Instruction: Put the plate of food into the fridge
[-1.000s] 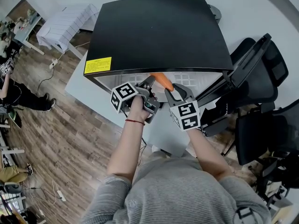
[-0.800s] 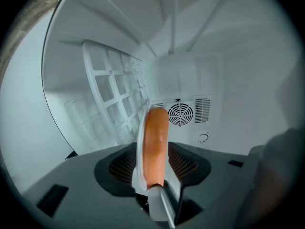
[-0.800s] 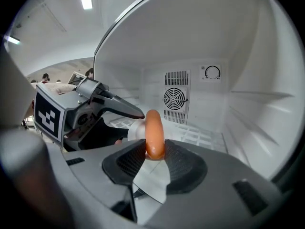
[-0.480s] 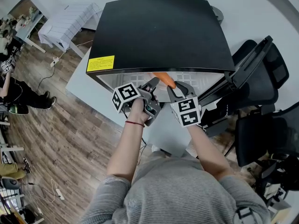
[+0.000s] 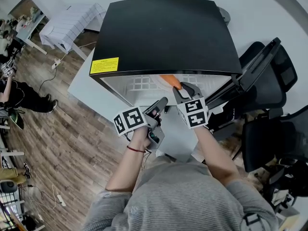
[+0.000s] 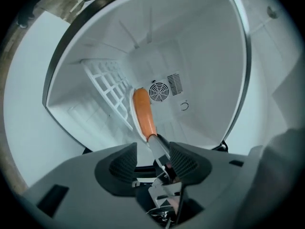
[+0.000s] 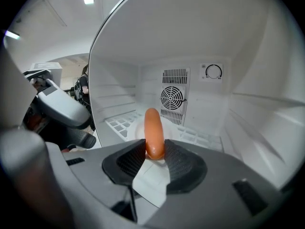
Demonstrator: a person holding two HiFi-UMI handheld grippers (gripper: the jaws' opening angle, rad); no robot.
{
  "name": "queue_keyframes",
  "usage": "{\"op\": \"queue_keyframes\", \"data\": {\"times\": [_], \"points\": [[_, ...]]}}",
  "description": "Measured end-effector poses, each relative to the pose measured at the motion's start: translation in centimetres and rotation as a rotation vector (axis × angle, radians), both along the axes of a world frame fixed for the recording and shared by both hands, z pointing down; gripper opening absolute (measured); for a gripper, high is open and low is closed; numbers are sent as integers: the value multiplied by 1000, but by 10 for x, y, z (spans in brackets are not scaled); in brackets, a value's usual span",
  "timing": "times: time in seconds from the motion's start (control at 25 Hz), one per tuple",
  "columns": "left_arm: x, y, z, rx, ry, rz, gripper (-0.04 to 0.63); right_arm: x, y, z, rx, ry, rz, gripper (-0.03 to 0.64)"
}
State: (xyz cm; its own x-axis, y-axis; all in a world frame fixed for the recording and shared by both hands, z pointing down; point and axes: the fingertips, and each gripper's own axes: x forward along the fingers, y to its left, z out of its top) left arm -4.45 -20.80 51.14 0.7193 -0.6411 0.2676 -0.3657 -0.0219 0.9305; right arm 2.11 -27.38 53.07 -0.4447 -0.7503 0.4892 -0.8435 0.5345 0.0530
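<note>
The small black fridge (image 5: 163,32) stands open, its white inside facing me. A white plate (image 6: 133,109) carries an orange sausage (image 6: 143,111) just inside the opening, over the wire shelf (image 6: 112,87). My right gripper (image 5: 185,88) is shut on the plate's near rim; in the right gripper view the sausage (image 7: 153,128) lies straight ahead between the pads of that gripper (image 7: 155,159). My left gripper (image 5: 162,102) hangs back from the opening, apart from the plate. Its jaws are opening, and in the left gripper view nothing is pressed between them (image 6: 153,159).
The fridge door (image 5: 250,69) stands swung out at the right, with black office chairs (image 5: 276,81) behind it. On the back wall inside are a round fan grille (image 7: 172,98) and a dial (image 7: 214,71). The fridge sits on a white table (image 5: 89,93). A white rack (image 5: 67,23) stands at far left.
My left gripper has let go of the plate and drawn back toward me, out of the fridge mouth. My right gripper has stayed at the opening with the plate.
</note>
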Motion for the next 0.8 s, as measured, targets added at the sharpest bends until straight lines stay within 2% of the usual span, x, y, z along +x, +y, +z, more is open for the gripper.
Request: {"op": "queue_keyframes", "data": {"times": [0.16, 0.24, 0.32, 0.6, 0.68, 0.8], "points": [[-2, 12, -12, 116, -57, 9, 215, -1, -2, 1, 4, -10, -8, 127], [-1, 14, -16, 177, -121, 24, 215, -1, -3, 0, 12, -26, -13, 134], [-3, 13, -16, 231, -191, 32, 215, -1, -3, -2, 17, -50, -18, 175], [-2, 10, -21, 340, -300, 45, 202, 8, 8, -14, 38, -86, -4, 186], [-3, 9, -20, 352, -335, 47, 165, 11, 12, -17, 41, -95, -1, 186], [-5, 9, -19, 370, -382, 39, 51, 16, 17, -18, 42, -98, 4, 186]]}}
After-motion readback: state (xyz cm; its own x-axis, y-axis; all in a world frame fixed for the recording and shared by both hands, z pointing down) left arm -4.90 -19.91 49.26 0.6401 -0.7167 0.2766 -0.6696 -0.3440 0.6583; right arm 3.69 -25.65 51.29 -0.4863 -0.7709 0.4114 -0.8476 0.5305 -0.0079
